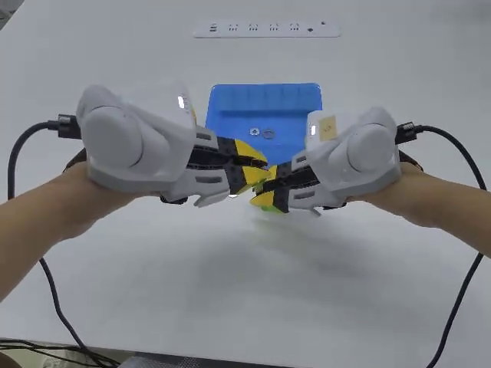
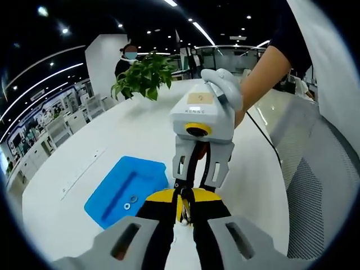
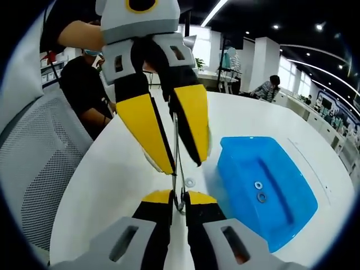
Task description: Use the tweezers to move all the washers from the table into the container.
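Thin metal tweezers (image 3: 176, 143) are held between both grippers in front of the blue container (image 1: 230, 100). My right gripper (image 3: 179, 197) is shut on their rear end. From the opposite side, my left gripper (image 3: 181, 166) has its yellow jaws closed around the tweezers' arms. In the head view the left gripper (image 1: 257, 162) and right gripper (image 1: 265, 192) meet tip to tip. Two washers (image 1: 261, 133) lie in the container. One washer (image 3: 190, 182) lies on the white table beside the container (image 3: 281, 219), just past the tweezers. The tweezers' tips are hidden.
A white power strip (image 1: 265, 29) lies at the table's far edge behind the container. Cables trail from both grippers. A potted plant (image 2: 143, 76) stands on the table's far end. Mesh chairs (image 3: 39, 169) sit beside the table, and people are in the background.
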`<move>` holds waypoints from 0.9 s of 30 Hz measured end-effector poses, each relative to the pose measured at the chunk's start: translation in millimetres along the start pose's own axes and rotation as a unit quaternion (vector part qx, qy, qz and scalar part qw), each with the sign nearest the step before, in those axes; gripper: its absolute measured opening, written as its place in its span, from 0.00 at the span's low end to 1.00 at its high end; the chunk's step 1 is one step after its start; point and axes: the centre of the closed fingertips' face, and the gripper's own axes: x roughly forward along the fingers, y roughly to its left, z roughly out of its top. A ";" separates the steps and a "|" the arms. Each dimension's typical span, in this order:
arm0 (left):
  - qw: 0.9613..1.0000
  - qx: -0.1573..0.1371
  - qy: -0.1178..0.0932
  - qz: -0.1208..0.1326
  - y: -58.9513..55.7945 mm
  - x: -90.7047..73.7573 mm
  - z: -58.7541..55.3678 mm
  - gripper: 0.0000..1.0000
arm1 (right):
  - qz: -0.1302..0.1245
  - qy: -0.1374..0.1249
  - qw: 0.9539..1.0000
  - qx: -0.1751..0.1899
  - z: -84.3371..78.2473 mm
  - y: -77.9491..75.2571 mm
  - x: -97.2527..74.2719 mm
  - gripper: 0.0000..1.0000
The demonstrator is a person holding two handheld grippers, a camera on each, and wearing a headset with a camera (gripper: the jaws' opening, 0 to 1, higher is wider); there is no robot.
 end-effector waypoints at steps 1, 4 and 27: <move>1.000 -0.006 -0.014 0.005 0.6 -2.7 5.6 0.19 | 0.000 0.000 1.000 0.000 0.0 0.1 -1.5 0.09; 1.000 0.003 -0.026 0.007 -2.4 -10.9 14.3 0.29 | -0.001 0.000 1.000 0.001 1.7 1.0 -7.3 0.09; 0.980 -0.111 -0.078 0.142 -0.7 -85.1 0.6 1.00 | -0.019 -0.043 0.999 -0.022 66.8 -9.9 -39.3 0.09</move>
